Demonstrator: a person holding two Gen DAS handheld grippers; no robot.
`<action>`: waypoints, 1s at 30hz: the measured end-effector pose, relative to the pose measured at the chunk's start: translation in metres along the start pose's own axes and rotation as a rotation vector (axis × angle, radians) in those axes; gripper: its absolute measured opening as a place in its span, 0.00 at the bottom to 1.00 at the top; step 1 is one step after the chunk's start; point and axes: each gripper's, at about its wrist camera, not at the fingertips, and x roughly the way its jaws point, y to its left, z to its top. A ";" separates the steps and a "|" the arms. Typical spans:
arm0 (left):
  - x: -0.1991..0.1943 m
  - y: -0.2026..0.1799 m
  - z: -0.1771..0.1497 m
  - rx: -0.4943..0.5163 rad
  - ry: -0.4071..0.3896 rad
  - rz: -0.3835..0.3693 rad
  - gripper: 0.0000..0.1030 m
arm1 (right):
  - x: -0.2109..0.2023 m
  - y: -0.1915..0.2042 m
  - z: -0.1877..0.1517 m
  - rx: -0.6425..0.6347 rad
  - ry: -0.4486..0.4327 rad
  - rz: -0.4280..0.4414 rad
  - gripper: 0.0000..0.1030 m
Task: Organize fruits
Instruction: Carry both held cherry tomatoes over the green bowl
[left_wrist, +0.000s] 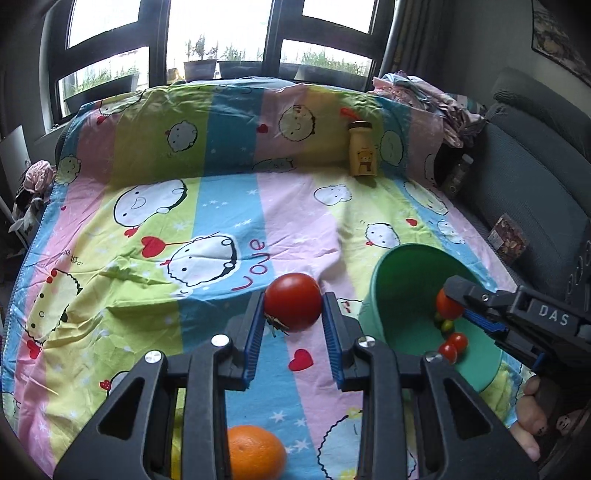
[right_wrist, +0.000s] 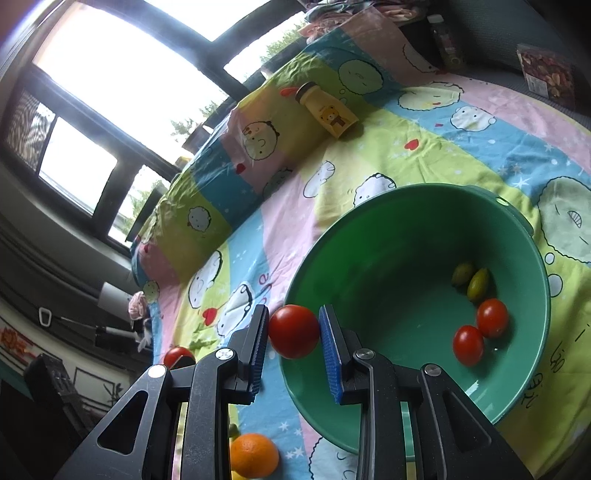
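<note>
The round green plastic basin (right_wrist: 413, 236) on the cartoon-print bedsheet (left_wrist: 221, 206) already holds four small fruits. The right gripper (right_wrist: 293, 330) grips a red tomato (right_wrist: 293, 331) over its rim; the left gripper's (left_wrist: 293, 308) jaws bracket a larger red tomato (left_wrist: 293, 306), grip uncertain. An orange (left_wrist: 255, 452) remains.

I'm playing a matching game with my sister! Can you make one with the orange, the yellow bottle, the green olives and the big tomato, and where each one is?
Things:
1. orange
2. yellow bottle
3. green olives
4. big tomato

Places:
A. inside the green basin
B. between the left gripper fingers
C. standing at the far side of the cartoon bedsheet
D. lying on the bedsheet close under the grippers

Pairs: 1-D, 2-C, 3-A, 4-B
</note>
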 end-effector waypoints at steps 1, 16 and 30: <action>-0.003 -0.007 0.002 0.016 -0.009 -0.013 0.29 | -0.002 -0.001 0.001 0.003 -0.006 -0.004 0.29; -0.002 -0.083 0.002 0.145 -0.031 -0.187 0.29 | -0.035 -0.032 0.010 0.073 -0.111 -0.120 0.29; 0.028 -0.096 -0.005 0.119 0.082 -0.299 0.29 | -0.027 -0.045 0.012 0.098 -0.080 -0.183 0.29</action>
